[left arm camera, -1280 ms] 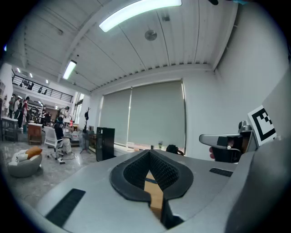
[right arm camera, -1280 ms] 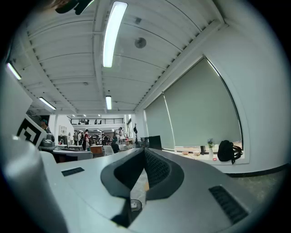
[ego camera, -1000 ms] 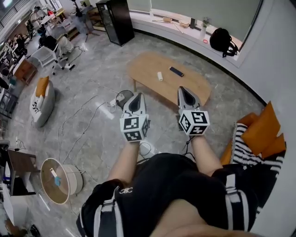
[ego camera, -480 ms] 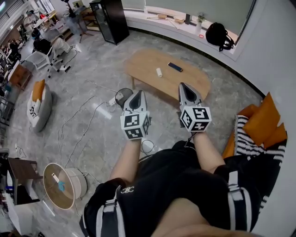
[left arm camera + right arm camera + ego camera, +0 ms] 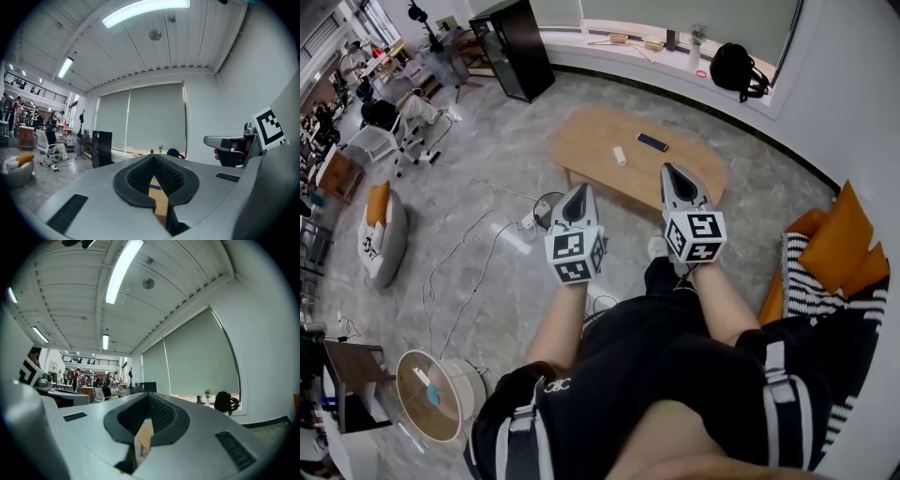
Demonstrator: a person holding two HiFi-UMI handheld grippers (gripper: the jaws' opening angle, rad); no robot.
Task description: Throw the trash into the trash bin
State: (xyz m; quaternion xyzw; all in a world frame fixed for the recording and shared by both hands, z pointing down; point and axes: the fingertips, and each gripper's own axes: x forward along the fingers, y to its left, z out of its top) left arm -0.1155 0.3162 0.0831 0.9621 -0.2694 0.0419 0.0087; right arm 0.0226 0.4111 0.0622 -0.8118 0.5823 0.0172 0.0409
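A low wooden table (image 5: 694, 169) stands ahead of me in the head view. On it lie a small white piece of trash (image 5: 620, 156) and a dark flat device (image 5: 653, 142). A dark round bin (image 5: 547, 201) sits on the floor by the table's left end, partly hidden behind my left gripper (image 5: 577, 190). My right gripper (image 5: 668, 170) is held beside it, over the table's near edge. Both point level toward the table, shut and empty. In the left gripper view the left gripper (image 5: 153, 157) shows only table wood in its slit; the right gripper (image 5: 150, 393) view shows the same.
A black cabinet (image 5: 511, 47) and a black backpack (image 5: 739, 67) stand along the window ledge. Orange cushions (image 5: 844, 248) and a striped cloth (image 5: 811, 281) lie at the right. Cables (image 5: 478, 262) cross the floor at the left, near a round basket (image 5: 441, 394).
The table and floor have slid closer and lower in the head view as I step forward. Both grippers stay shut and side by side.
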